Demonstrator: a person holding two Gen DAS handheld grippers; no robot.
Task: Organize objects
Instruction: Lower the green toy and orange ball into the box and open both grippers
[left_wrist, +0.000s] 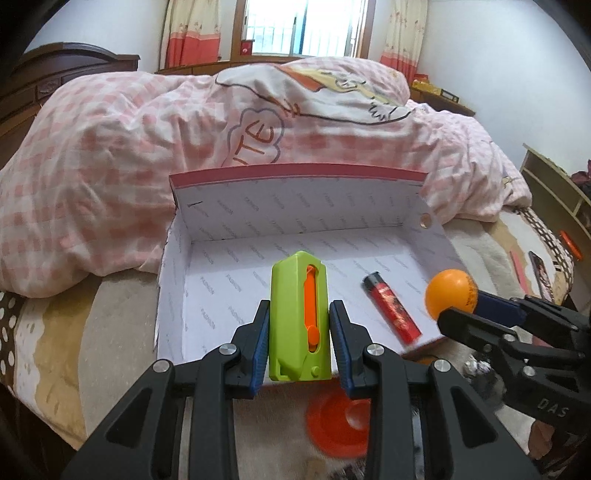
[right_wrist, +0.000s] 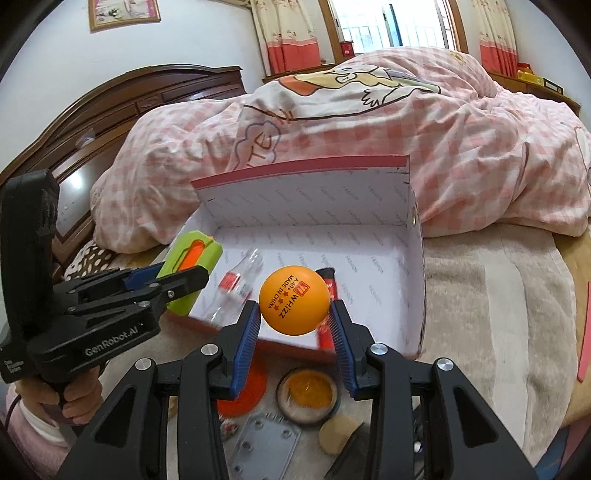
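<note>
holding green toy (left_wrist: 298, 314) in left gripper (left_wrist: 299, 343), orange ball (right_wrist: 294, 305) in right gripper (right_wrist: 294, 328)

A big pink & white checked blanket (left_wrist: 122, 147) lies bunched up on the bed (right_wrist: 480, 280). Dark wood headboard (right_wrist: 122, 107) on the left, window (left_wrist: 295, 27) at the back w/ red-bottomed curtains (left_wrist: 192, 33) on both sides. Framed pic (right_wrist: 123, 13) up on the wall.

You have bright daylight from the window (left_wrist: 301, 27), which is blown out to white. Fisheye bending and dark vignette mark the corners. Items under the grippers blur; the ball (right_wrist: 294, 300) stays sharp.
</note>
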